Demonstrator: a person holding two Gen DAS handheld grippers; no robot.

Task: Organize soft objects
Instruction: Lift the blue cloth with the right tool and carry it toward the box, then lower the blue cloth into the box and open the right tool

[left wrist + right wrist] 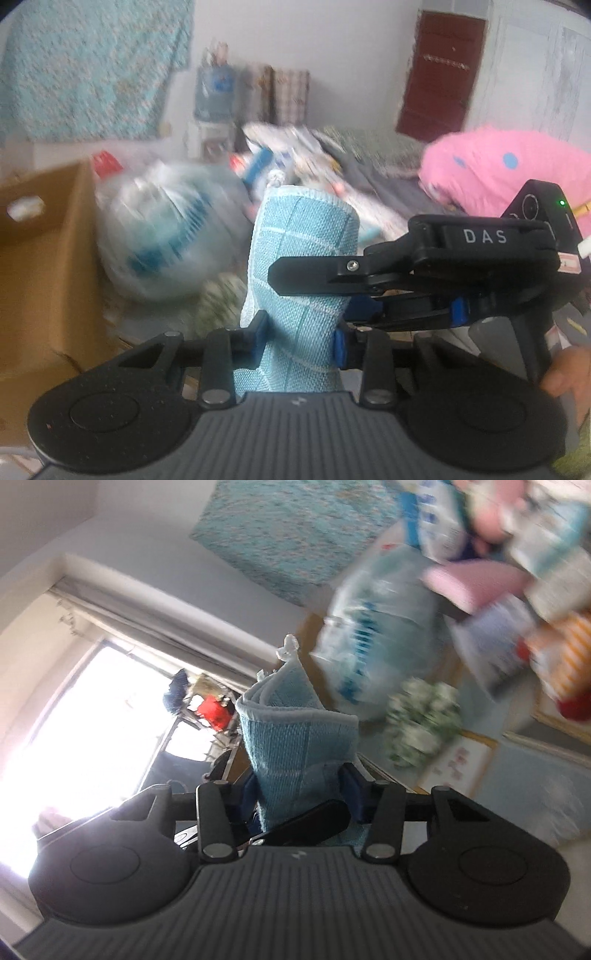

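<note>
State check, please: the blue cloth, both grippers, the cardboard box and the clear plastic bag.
Blue cloth: folded, held upright by both grippers.
Left gripper: shut on the cloth.
Right gripper: shut on the cloth.
Cardboard box: open-topped.
Plastic bag: stuffed full, beside the box.

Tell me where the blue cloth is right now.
The blue cloth is in mid-air, centre of both wrist views, pinched by the left gripper and the right gripper, in front of the clear plastic bag.
</note>
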